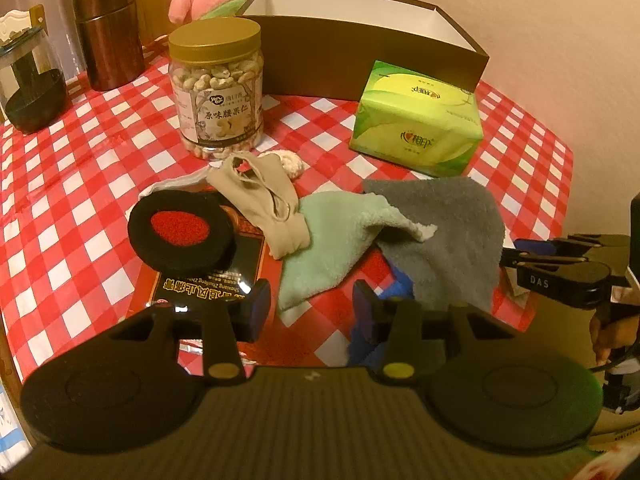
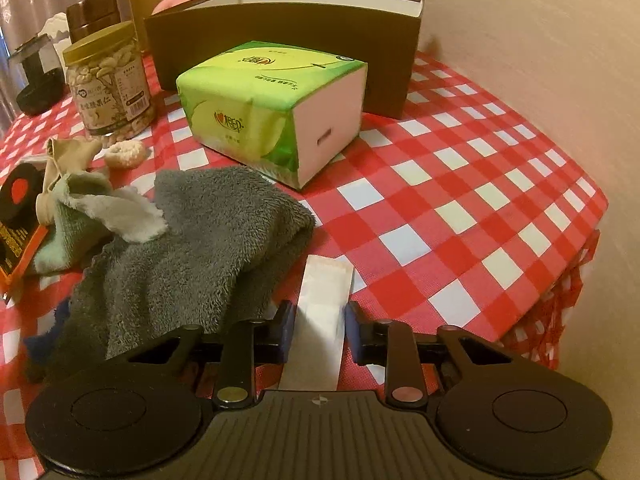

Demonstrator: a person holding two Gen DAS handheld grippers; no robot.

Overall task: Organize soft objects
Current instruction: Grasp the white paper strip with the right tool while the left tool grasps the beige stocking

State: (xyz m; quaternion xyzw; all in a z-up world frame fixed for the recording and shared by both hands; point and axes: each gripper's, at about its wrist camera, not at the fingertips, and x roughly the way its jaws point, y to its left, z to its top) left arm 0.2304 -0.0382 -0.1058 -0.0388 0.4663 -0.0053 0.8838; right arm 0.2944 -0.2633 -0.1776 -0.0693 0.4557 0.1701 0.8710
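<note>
Left wrist view: red-and-white checked bench (image 1: 80,152), open brown cardboard box (image 1: 360,60) at back, grey fleece towel (image 1: 448,232) overlapping mint-green terry cloth (image 1: 332,236), beige stretchy garment (image 1: 264,200), black foam ring with red centre (image 1: 182,230). Only this view shows the ring whole and the right tongs (image 1: 510,252) side-on at the towel's edge. Left tongs (image 1: 310,308) stand half-open, empty, above mint cloth's near edge.

Right wrist view alone: flat white paper sachet (image 2: 324,304) lying between the right tongs' (image 2: 318,332) fingers; narrow gap, contact unclear. Grey towel just left of them.
</note>
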